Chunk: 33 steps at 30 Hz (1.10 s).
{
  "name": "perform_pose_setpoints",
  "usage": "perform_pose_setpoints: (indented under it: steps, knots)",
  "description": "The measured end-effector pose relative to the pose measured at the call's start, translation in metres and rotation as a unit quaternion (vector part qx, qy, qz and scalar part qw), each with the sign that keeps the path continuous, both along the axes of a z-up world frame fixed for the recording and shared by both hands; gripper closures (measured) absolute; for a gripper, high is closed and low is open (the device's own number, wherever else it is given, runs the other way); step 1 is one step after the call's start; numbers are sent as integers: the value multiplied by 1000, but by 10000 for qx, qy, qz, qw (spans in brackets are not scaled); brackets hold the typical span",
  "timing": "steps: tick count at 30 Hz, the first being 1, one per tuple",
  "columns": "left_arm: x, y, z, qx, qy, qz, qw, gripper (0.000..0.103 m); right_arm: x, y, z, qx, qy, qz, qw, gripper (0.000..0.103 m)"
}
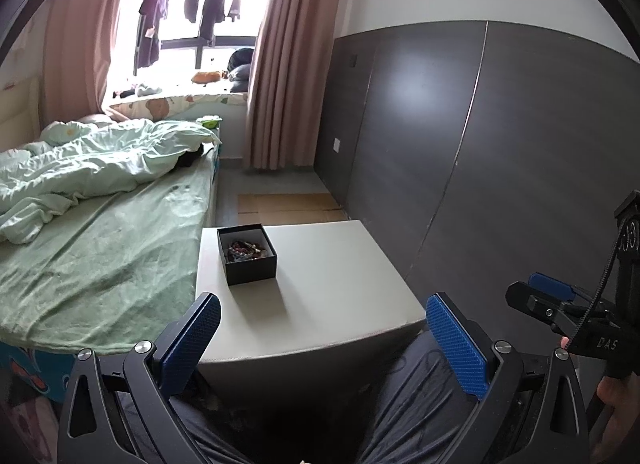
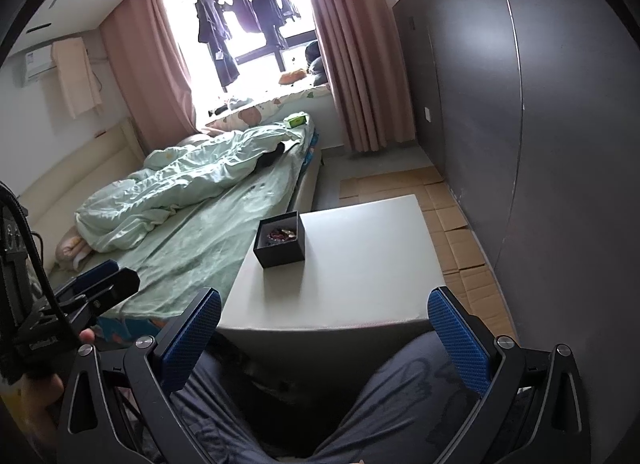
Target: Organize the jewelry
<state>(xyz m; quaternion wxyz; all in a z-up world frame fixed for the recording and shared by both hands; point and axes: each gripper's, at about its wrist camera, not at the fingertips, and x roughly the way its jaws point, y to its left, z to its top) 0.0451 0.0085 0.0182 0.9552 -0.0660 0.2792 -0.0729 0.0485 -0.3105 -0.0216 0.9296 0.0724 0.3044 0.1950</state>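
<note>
Left tongs [image 1: 322, 340]: I have them spread wide, nothing between the blue pads, held low over my lap so the whole tabletop stays in sight ahead.

Right tongs [image 2: 324, 338]: also spread wide and empty, level with the left pair; in the left view they sit off to its right side, clear of the table.

Lap: my trouser legs [image 2: 404, 388] fill the space under both pairs, which I read as a seated, pulled-back rest pose.

Table [image 1: 340, 264]: a pale square top just beyond the tips of both pairs, its near edge close to my knees.

Box [image 1: 247, 256]: black, lid off, ahead of the left tongs and toward the far left corner of the table, next to the bed; from the right pair it lies ahead and left.

Jewelry [image 1: 244, 250]: a mixed heap lying inside the box; pieces too small to tell apart.

Stage: with everything in the box and both pairs free, this fits either a sorted finish or a pile waiting to be sorted.

Bed [image 1: 100, 248]: left of both pairs, green sheet, rumpled quilt.
</note>
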Motion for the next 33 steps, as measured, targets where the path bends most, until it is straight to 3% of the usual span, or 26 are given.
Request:
perform_pose_setpoints:
  steps: [33]
  knots:
    - [-3, 0, 3, 49, 12, -95, 9999, 0, 11, 4, -8, -131, 204, -39, 9997, 0]
